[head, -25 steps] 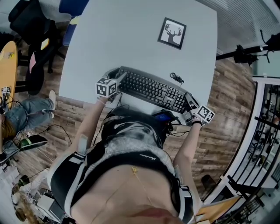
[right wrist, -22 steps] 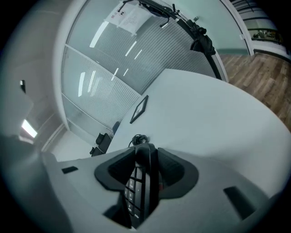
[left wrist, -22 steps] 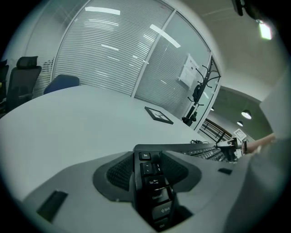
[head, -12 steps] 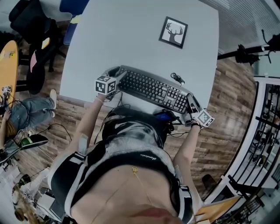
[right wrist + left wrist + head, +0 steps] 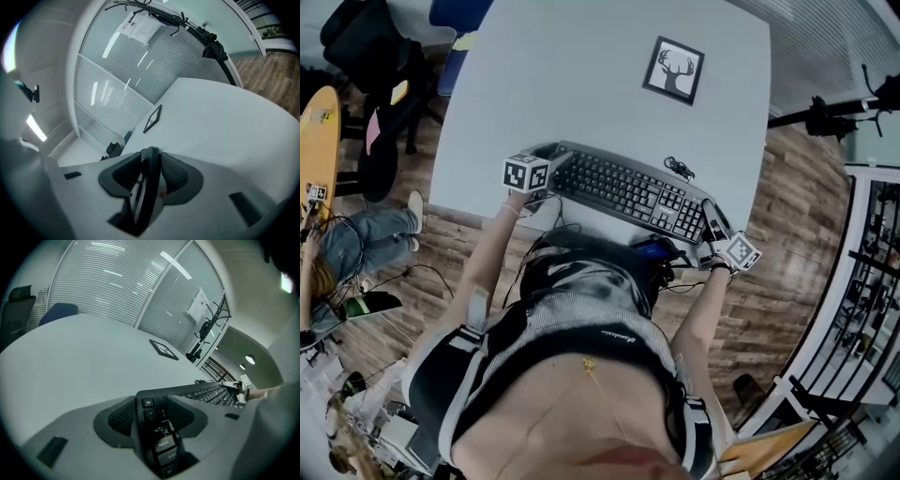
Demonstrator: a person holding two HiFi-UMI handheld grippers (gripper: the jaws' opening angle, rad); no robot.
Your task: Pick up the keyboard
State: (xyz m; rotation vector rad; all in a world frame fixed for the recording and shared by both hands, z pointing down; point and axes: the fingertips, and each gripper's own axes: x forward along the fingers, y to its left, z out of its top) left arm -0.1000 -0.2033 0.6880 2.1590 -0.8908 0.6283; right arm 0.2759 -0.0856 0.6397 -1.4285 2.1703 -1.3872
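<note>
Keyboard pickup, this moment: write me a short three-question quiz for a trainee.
1. True or false: the left claw grips the keyboard at its Esc-key end.
2. Which lies on the table beyond the keyboard? A) mug B) framed deer picture C) laptop
3. What does the right claw hold between its jaws?
Key: 1 true. 2 B. 3 the keyboard's keypad end; those jaws have just been closing on it.

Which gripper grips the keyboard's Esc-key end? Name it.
The left gripper: the Esc key sits between its jaws. The right gripper, whose jaws have just been closing, clamps the keyboard at the opposite, number-pad end.
</note>
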